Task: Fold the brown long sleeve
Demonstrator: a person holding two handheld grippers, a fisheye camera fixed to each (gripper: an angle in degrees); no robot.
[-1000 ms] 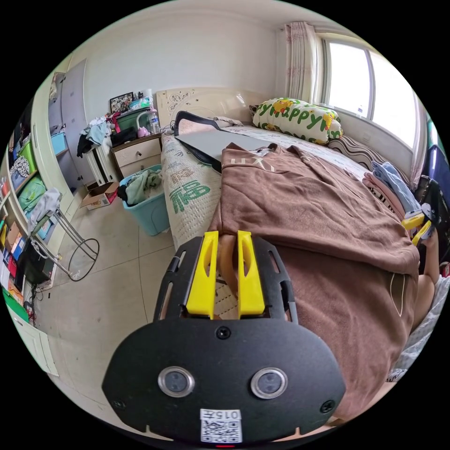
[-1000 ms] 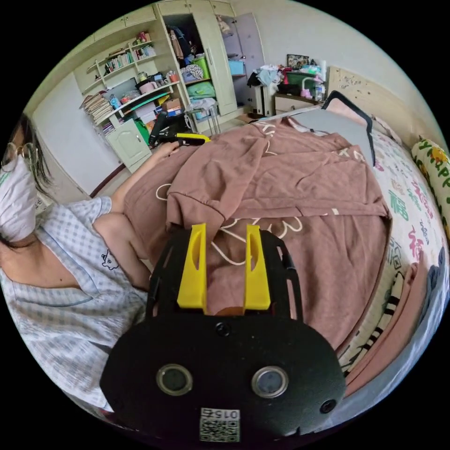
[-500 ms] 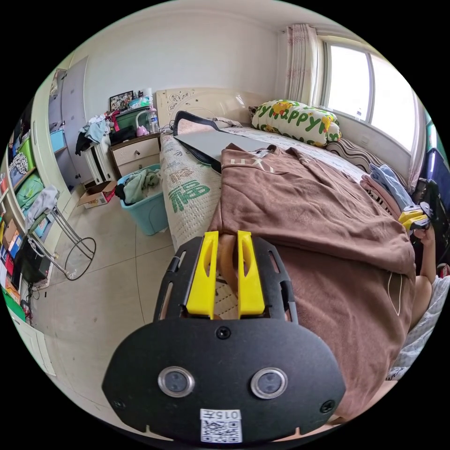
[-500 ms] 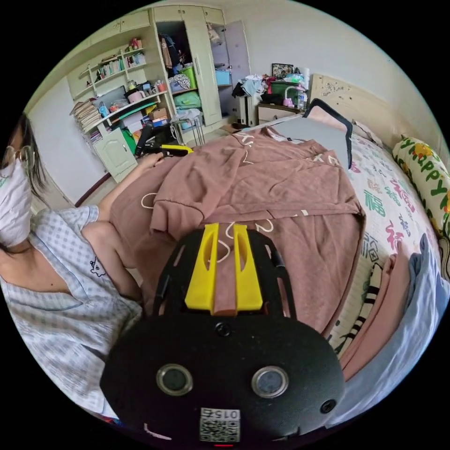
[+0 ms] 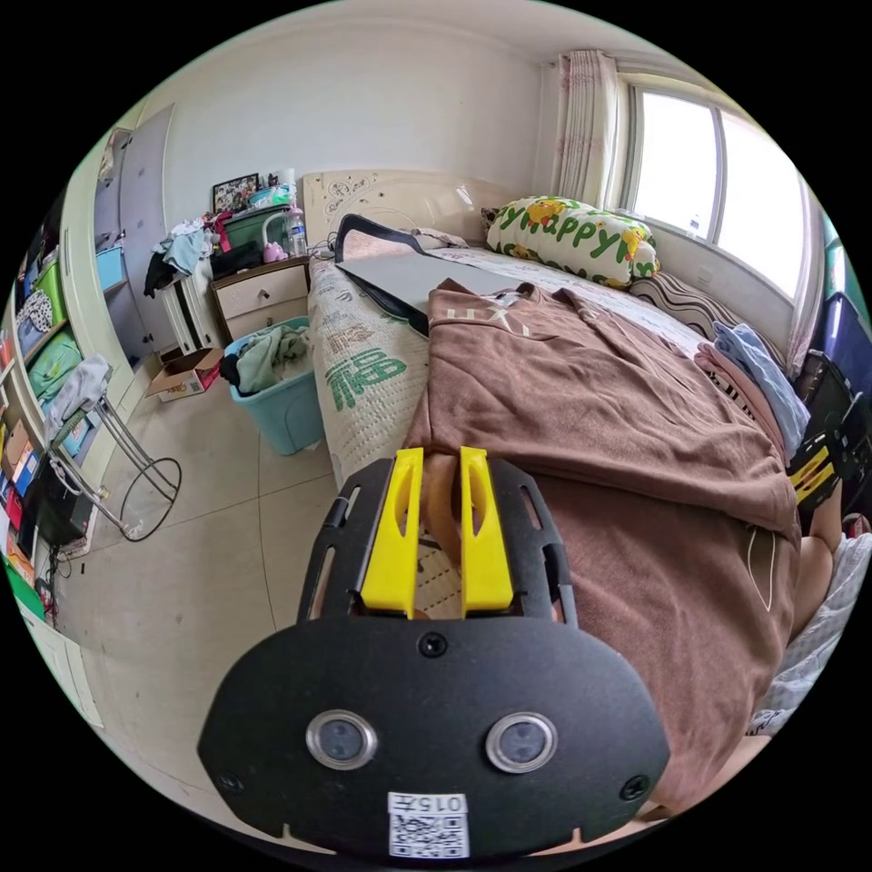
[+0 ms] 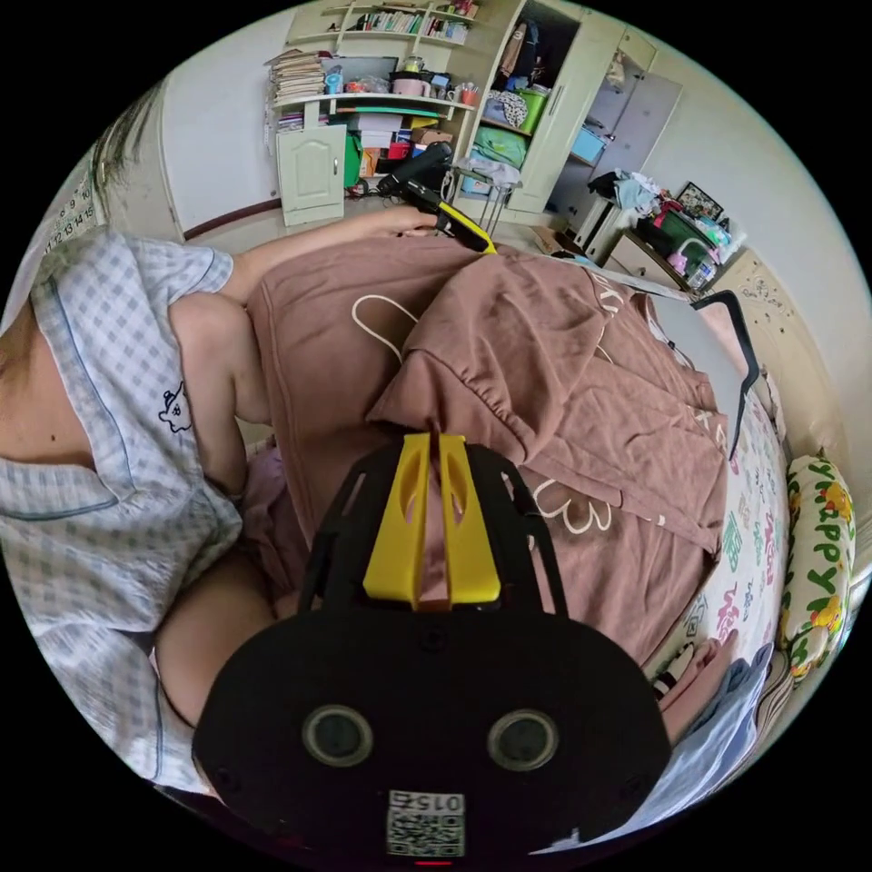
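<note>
Beside the bed [image 5: 363,381], left gripper view adds a teal bin [image 5: 291,413].

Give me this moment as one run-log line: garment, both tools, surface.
garment: brown long sleeve spread on bed, one sleeve folded across | left tool: shut on its edge | right tool: shut on its fabric

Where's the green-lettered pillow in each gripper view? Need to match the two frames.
Left gripper view: green-lettered pillow sits upper right of centre, at the head of the bed under the window.
Right gripper view: green-lettered pillow is at the far right edge, running lengthwise along it.
Shared landmark: the brown long sleeve spread over the bed, pillow just beyond it.
</note>
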